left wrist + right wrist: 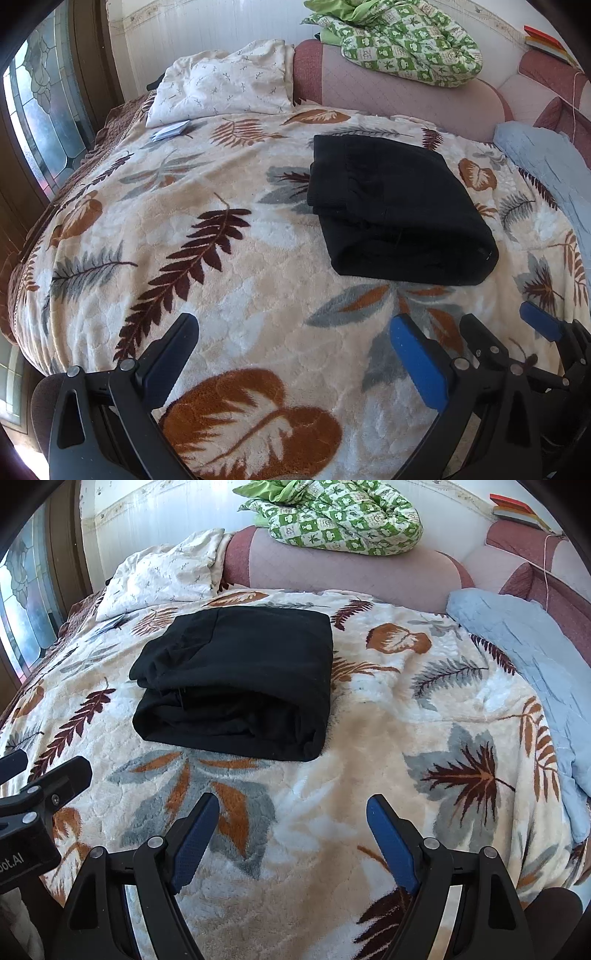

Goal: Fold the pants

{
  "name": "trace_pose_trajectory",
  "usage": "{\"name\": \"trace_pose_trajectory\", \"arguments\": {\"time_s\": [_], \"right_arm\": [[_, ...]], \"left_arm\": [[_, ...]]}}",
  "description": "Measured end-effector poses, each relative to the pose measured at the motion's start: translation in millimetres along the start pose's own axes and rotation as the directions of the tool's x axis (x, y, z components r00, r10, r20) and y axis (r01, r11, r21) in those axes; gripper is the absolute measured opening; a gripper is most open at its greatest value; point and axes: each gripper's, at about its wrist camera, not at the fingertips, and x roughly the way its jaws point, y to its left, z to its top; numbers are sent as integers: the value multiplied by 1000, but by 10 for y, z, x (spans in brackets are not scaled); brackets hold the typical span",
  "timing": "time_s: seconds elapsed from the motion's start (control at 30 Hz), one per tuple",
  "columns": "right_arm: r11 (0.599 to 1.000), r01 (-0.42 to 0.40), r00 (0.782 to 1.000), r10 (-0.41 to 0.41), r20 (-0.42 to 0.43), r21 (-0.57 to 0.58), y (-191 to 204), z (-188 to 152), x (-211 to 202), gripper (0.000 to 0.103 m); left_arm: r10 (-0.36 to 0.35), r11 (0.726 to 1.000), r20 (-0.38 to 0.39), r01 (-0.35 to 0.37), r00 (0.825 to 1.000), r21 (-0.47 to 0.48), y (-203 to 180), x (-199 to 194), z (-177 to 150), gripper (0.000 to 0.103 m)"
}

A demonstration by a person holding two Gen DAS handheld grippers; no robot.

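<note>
- Black fabric pants (236,679), folded into a thick rectangular bundle, lie on the cream leaf-patterned plush blanket (332,775) covering the bed.
- Left gripper (293,354) fingers spread wide, holding nothing (well short of the bundle).
- Right gripper (293,830) fingers likewise wide and empty, hovering over the blanket.

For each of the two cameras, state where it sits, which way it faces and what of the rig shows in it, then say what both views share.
Left wrist: sits on the left gripper, angled down across the leaf blanket toward the folded black pants; its open jaws and the right gripper show.
Right wrist: sits on the right gripper, angled down at the same pants; its open jaws show, the left gripper at left.
Shared: pants, blanket, green quilt.
</note>
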Motion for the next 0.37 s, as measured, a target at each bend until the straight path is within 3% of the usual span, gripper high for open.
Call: {"name": "trace_pose_trajectory", "arguments": {"time_s": [0.37], "right_arm": [[999, -28, 998, 26, -50, -42, 118, 65, 219, 86]], "left_arm": [[-6, 1000, -48, 5, 999, -22, 57, 139, 10, 103]]}}
